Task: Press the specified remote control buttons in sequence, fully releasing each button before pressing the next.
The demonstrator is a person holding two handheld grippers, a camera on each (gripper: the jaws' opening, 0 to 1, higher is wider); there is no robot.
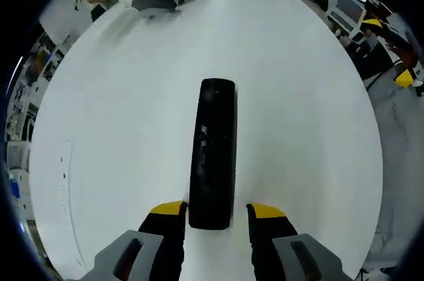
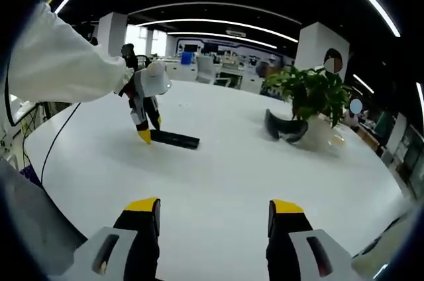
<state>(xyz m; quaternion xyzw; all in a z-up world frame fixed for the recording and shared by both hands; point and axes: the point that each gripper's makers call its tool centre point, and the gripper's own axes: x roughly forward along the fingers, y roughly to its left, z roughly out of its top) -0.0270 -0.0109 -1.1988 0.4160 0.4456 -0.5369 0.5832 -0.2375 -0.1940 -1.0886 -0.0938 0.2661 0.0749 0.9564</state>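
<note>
— Yellow-tipped jaws of the left gripper stand apart, flanking the remote's near end on the white table.

— Its long axis runs straight ahead; the right gripper, also open, hangs well away.

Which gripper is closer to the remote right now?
Left. The left gripper straddles the near end of the remote, jaws open on either side. The right gripper hangs well back across the table, jaws open and holding nothing.
</note>
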